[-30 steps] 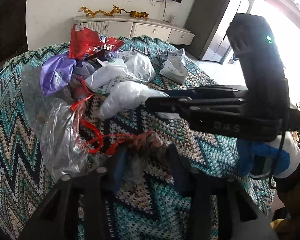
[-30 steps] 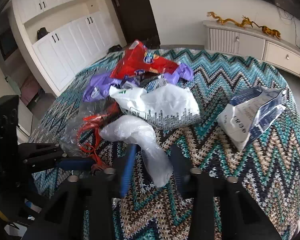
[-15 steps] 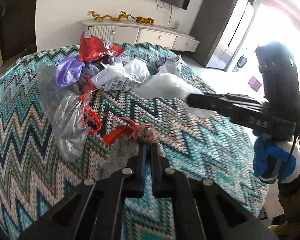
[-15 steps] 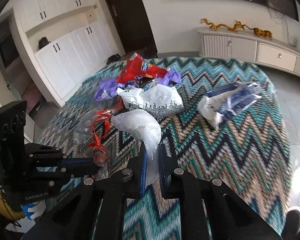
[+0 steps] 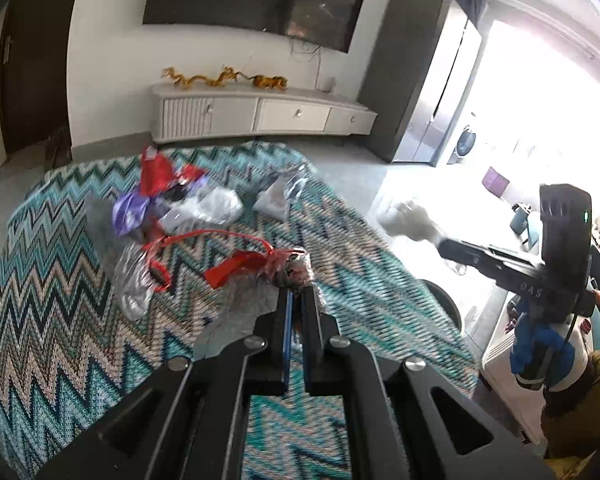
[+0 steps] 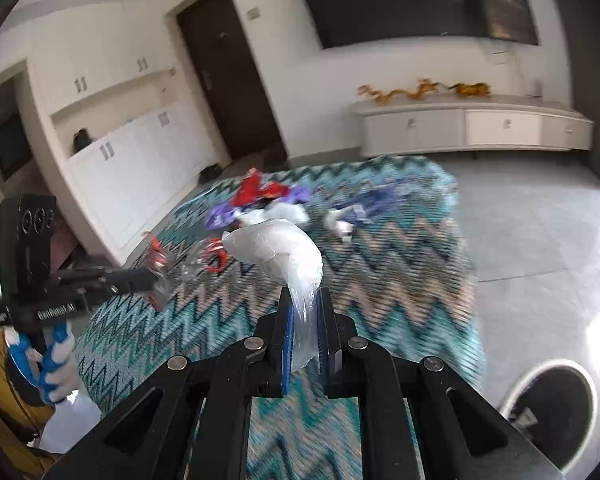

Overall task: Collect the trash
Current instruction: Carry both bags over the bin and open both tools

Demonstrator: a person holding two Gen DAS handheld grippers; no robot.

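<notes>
The white plastic bag (image 6: 278,248), a second ago lying between parted right fingers (image 6: 288,320), is now clamped there and lifted clear of the worktop (image 6: 400,280). The clear red-ribboned wrapper (image 5: 288,270) has likewise been pinched by the left fingers (image 5: 286,312), so carrying both to the bin (image 6: 556,400) is judged next.

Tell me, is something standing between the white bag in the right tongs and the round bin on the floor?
Nothing visible does. The white bag hangs in the right tongs; only bare floor lies toward the bin.
</notes>
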